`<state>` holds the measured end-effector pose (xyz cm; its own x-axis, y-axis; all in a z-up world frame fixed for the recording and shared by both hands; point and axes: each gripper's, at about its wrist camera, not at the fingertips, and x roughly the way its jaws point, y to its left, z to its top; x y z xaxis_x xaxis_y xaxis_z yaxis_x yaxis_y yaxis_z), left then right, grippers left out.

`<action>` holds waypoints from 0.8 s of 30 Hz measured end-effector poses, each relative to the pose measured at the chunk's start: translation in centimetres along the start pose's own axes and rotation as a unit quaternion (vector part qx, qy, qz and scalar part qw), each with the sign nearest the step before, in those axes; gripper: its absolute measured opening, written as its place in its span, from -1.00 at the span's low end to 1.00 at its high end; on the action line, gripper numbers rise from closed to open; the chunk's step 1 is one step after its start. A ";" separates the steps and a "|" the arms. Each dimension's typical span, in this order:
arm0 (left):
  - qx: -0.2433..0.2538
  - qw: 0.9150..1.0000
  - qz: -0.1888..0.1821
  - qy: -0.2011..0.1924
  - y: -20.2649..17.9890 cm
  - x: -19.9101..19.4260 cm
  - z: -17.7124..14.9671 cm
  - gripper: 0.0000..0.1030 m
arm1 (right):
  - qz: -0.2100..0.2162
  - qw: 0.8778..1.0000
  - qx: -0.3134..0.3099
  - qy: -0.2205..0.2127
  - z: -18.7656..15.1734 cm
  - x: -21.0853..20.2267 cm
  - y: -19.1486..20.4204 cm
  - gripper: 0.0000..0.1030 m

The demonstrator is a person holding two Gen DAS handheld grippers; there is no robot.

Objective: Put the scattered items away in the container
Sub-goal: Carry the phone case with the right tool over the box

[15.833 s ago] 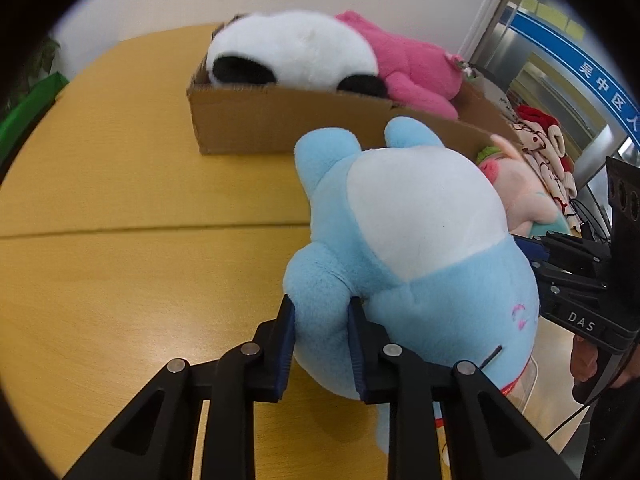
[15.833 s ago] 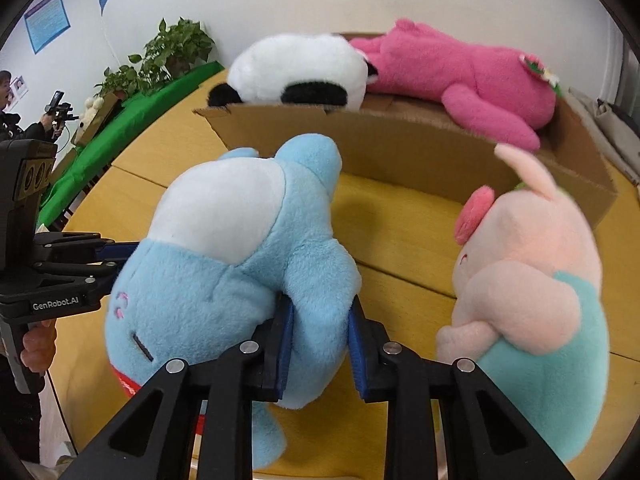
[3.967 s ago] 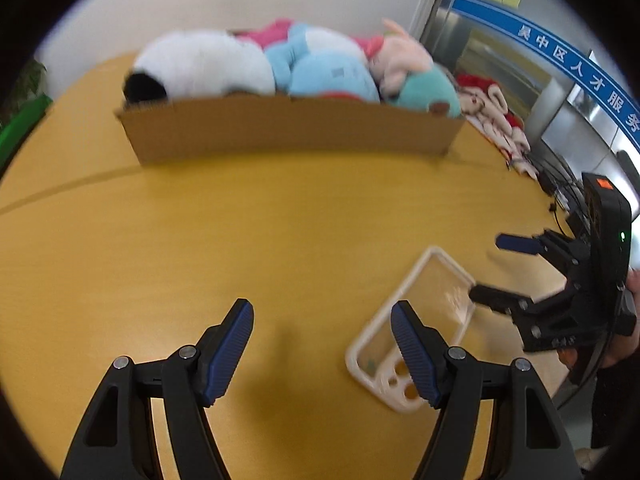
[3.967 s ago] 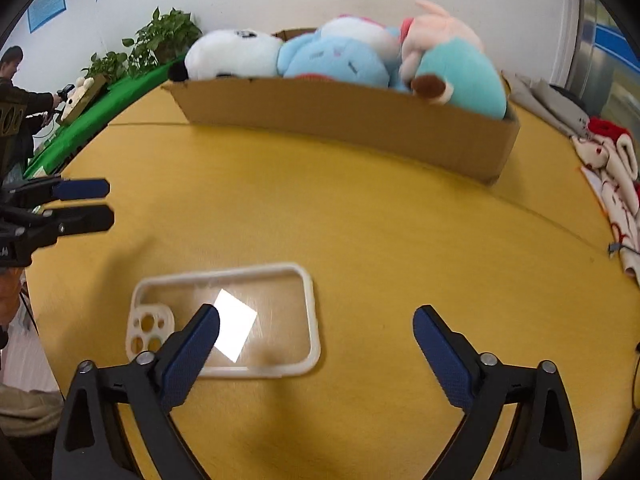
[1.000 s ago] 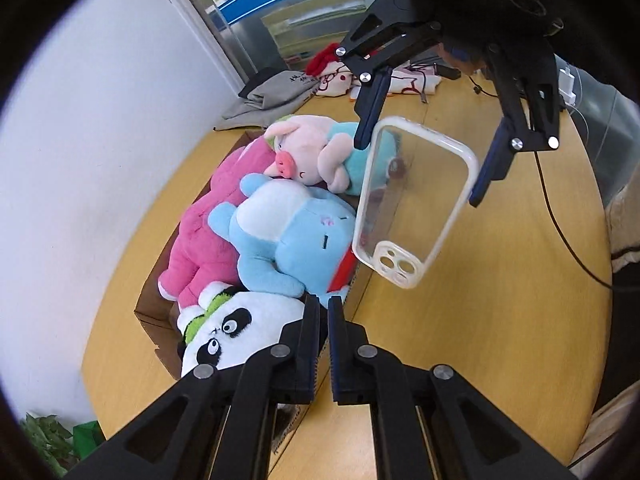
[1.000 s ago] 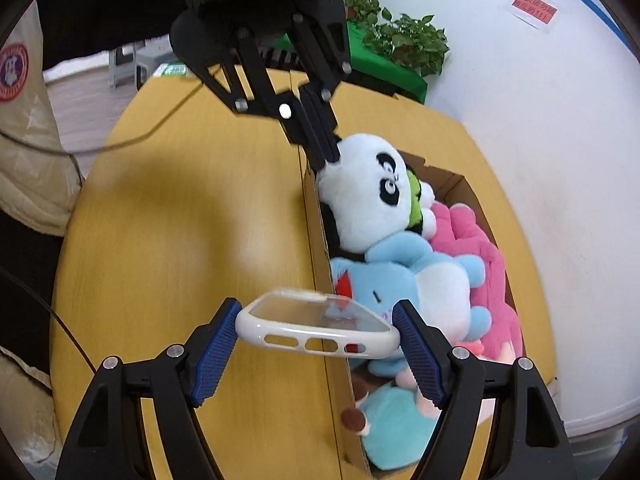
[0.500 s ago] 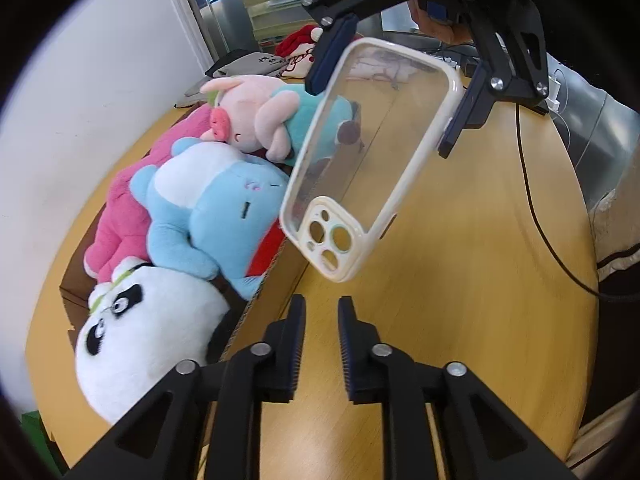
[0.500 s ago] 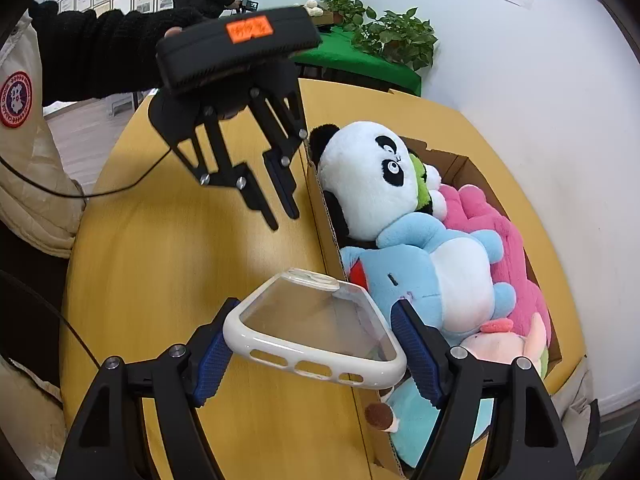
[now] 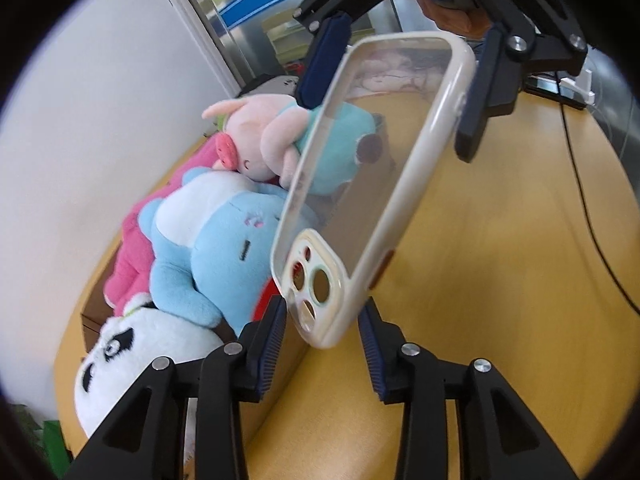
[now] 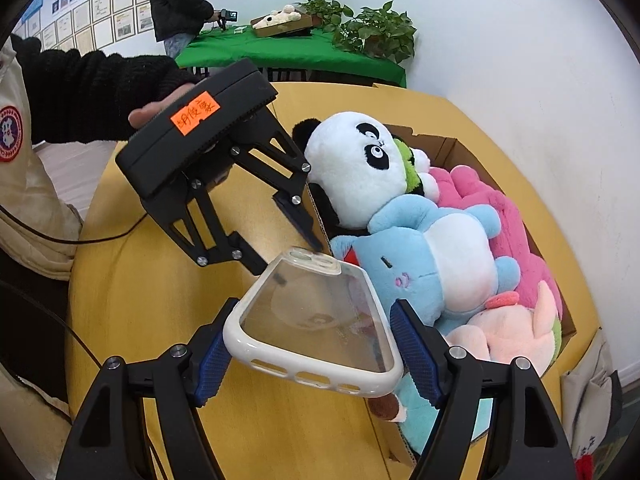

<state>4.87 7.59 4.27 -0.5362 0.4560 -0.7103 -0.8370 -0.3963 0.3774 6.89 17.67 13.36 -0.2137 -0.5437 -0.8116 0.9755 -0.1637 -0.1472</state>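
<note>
Phone case (image 10: pixel 316 320): clear back, creamy-white rim, clamped in right tongs (image 10: pixel 310 354).

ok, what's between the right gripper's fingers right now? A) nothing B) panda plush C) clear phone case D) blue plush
C: the right gripper clamps the clear phone case by its long edges, held up beside the cardboard box of plush toys.

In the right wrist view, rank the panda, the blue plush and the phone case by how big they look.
1. Blue plush
2. Phone case, though it sits nearest the camera, so its rank against the panda is unsure
3. Panda
</note>
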 end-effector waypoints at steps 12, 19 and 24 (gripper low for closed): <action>0.026 0.999 0.045 -0.016 -0.4 -1.8 0.4 -0.73 | 0.016 1.000 0.000 0.002 -1.0 0.2 0.7 0.02; 0.032 0.999 0.031 0.010 -0.4 -2.3 0.3 -0.79 | -0.020 1.000 -0.011 -0.015 -1.3 -0.4 1.5 -0.18; 0.049 0.998 0.034 0.007 -0.2 -3.2 0.7 -0.79 | -0.039 0.999 -0.009 -0.027 -1.2 -1.2 1.2 -0.71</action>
<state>6.68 6.74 6.82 -0.5906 0.4199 -0.6891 -0.8061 -0.3456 0.4803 8.37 19.08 13.46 -0.2917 -0.5736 -0.7654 0.9563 -0.1931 -0.2197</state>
